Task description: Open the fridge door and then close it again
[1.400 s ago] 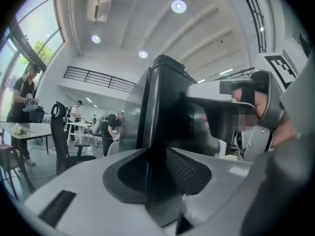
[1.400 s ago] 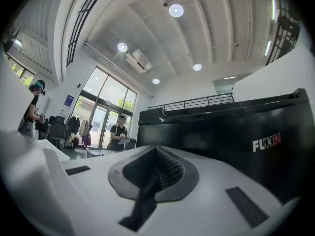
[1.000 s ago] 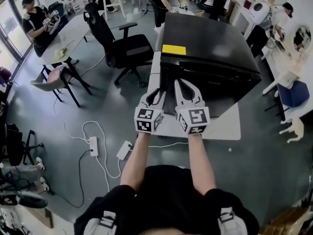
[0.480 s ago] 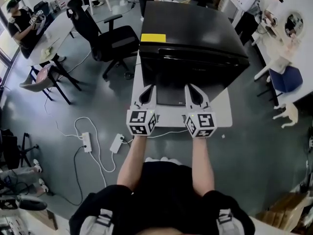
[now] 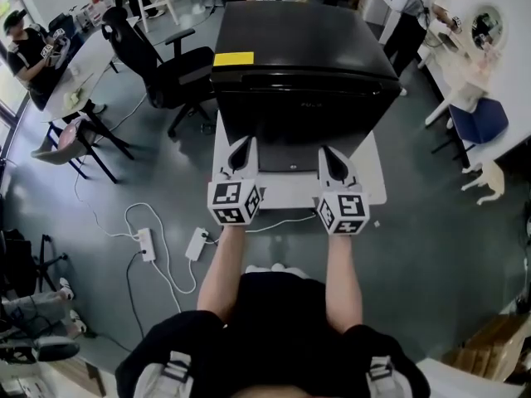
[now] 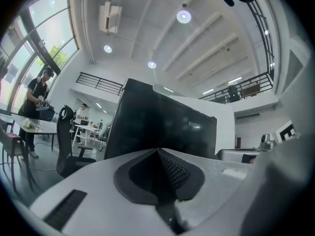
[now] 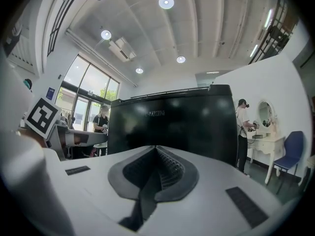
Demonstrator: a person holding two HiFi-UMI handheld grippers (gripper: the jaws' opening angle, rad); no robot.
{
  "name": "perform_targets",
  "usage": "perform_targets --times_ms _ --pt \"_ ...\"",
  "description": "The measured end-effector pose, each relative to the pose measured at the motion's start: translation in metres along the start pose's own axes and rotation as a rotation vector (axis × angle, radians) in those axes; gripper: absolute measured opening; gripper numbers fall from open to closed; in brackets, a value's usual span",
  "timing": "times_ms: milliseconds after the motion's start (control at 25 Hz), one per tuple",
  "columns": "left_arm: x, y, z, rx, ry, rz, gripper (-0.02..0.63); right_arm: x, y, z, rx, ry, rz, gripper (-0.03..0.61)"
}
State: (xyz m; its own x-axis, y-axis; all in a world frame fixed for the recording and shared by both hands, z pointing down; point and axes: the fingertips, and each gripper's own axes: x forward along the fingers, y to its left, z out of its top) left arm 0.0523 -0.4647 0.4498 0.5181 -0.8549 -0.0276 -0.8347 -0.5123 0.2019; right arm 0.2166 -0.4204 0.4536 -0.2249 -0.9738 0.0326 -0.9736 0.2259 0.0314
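Squarely before the black fridge (image 5: 299,48), I hold both claws level and aimed at its door (image 5: 303,127), which sits shut and flush. The left claw (image 5: 241,145) is pressed together with nothing between its pads, and the right claw (image 5: 331,155) is likewise closed and empty. Both hover over the front lip of the white surface (image 5: 371,187) that carries the fridge, just short of the door and touching nothing.

From the left gripper view the fridge (image 6: 157,127) stands ahead and slightly right of the closed tips (image 6: 158,152). From the right gripper view it fills the middle of the frame (image 7: 172,127), directly beyond the tips (image 7: 156,148).

My reading is that no step is in contact now: either the opening has not begun or the door is already back in place, and the scene alone does not settle which. If opening lies ahead, one claw must spread, reach the door's free edge and pull along the hinge arc. I cannot tell which side is hinged.
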Motion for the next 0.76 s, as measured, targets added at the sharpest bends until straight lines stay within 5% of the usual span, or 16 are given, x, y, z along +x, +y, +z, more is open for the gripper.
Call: perform_targets --times_ms 760 --pt "-0.014 -0.011 -0.006 0.02 0.009 0.016 0.0 -0.004 0.006 0.006 -0.011 -0.044 0.019 -0.006"
